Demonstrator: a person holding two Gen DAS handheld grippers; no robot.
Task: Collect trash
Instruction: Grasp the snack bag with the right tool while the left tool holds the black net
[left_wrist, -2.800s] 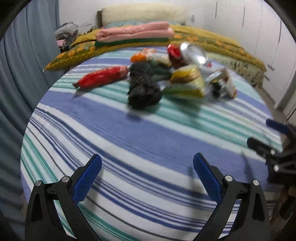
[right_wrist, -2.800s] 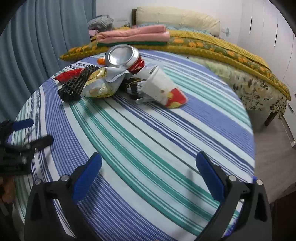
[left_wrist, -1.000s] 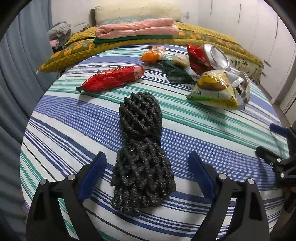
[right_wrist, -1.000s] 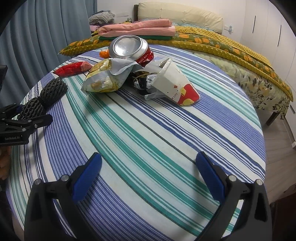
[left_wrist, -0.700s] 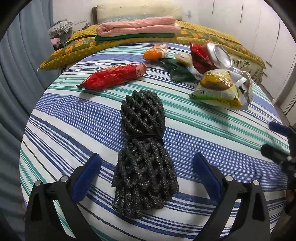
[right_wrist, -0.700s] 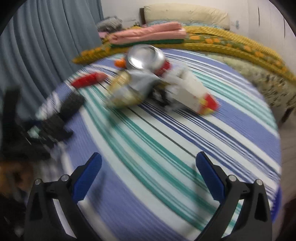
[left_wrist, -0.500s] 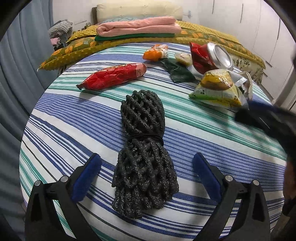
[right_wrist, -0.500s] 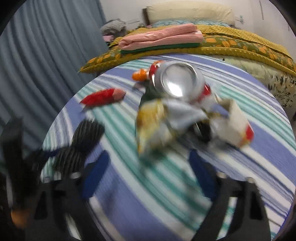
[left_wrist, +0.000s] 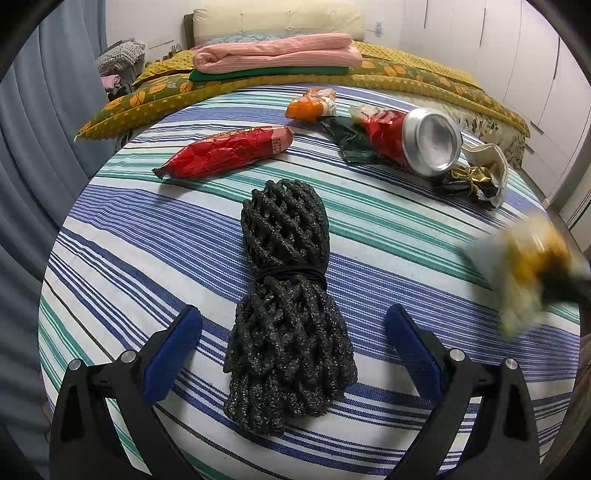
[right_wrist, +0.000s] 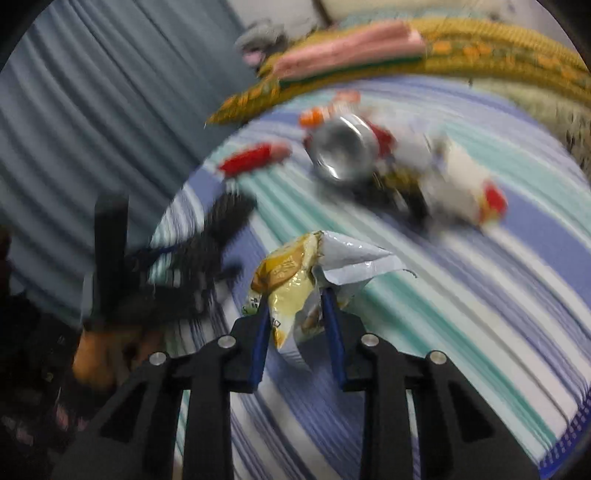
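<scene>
Right tongs (right_wrist: 295, 314) pinch the chip bag (right_wrist: 295, 280) up off the bed (left_wrist: 369, 229) to carry it, while left tongs (left_wrist: 291, 332), wide apart, sit around the black net (left_wrist: 284, 295).

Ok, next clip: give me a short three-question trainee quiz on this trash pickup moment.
1. True or false: the right gripper is shut on the yellow snack bag.
2. What lies between the open fingers of the left gripper?
3. The crushed red can lies: A) on the striped sheet B) in a gripper C) on the pink folded cloth

Key: 1 true; 2 the black mesh bundle; 3 A
</scene>
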